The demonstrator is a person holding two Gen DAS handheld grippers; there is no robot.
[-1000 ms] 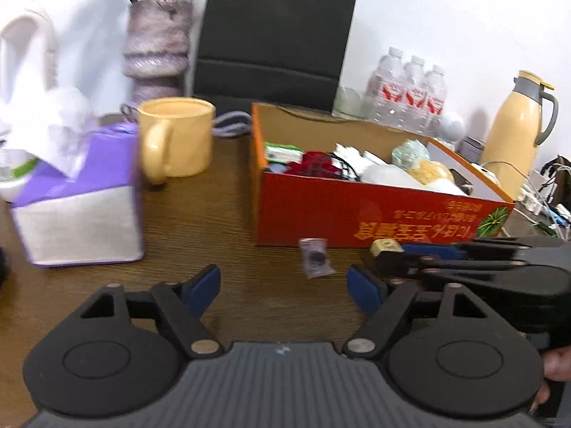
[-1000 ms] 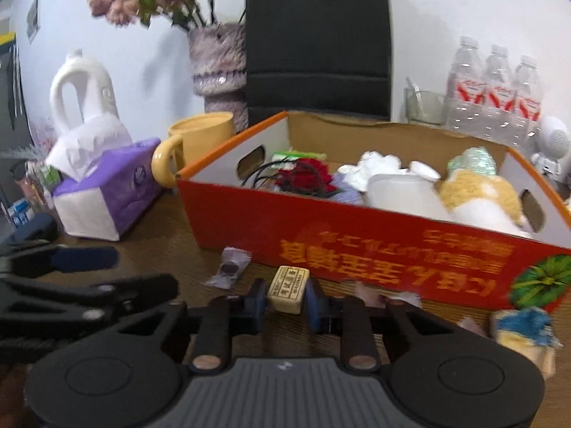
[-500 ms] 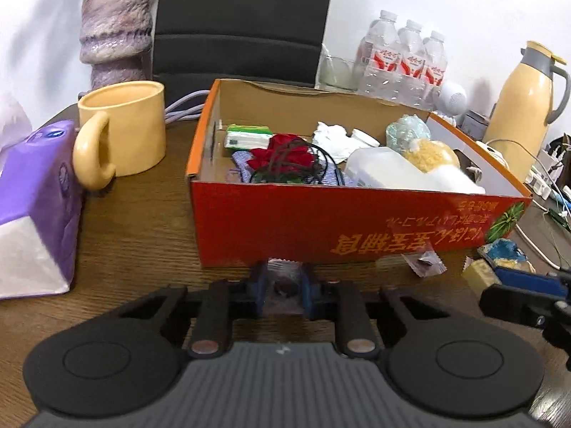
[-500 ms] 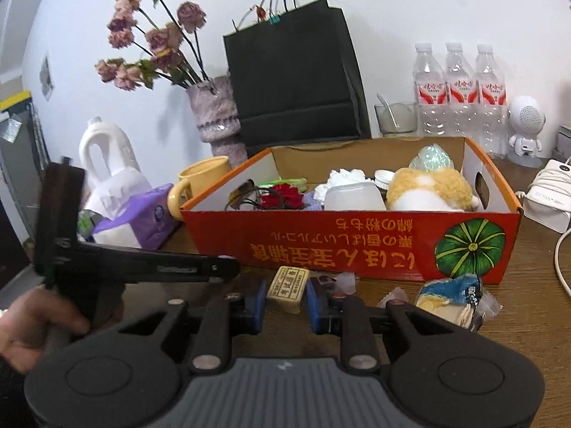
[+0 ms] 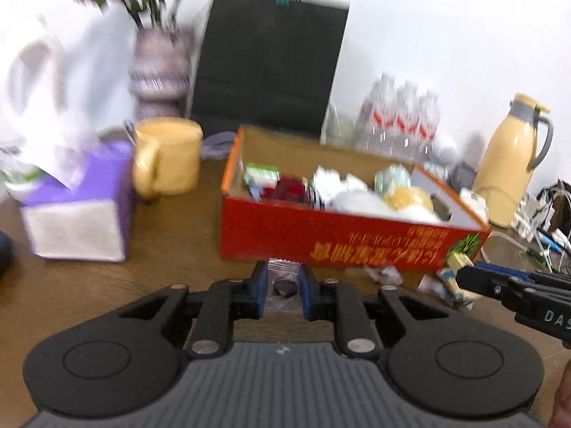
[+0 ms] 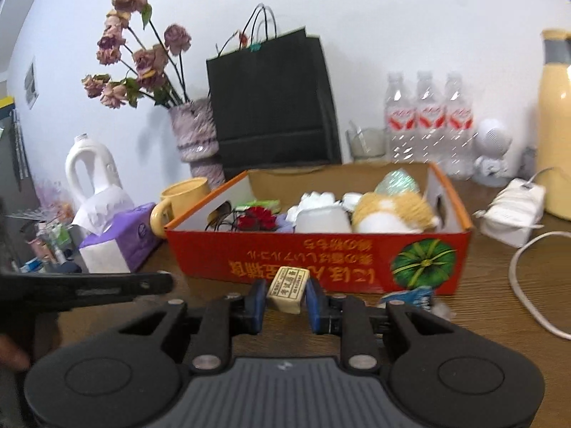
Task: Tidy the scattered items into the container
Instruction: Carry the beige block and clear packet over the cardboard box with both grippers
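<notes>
Gripping a small clear packet [image 5: 283, 281] between its blue pads, the left gripper [image 5: 283, 290] sits just in front of the red cardboard box [image 5: 321, 242], which already holds a mix of items. The right gripper [image 6: 287, 297] is clamped on a cream labelled block [image 6: 288, 289], also just before the box's front wall, above the wooden table [image 6: 499, 285]. A blue-wrapped item [image 6: 410, 296] lies on the table beside the box's near right corner.

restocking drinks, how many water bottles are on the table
3, standing side by side against the wall behind the box: left bottle, middle bottle, right bottle. More could be hidden behind the bag or the flask.
</notes>
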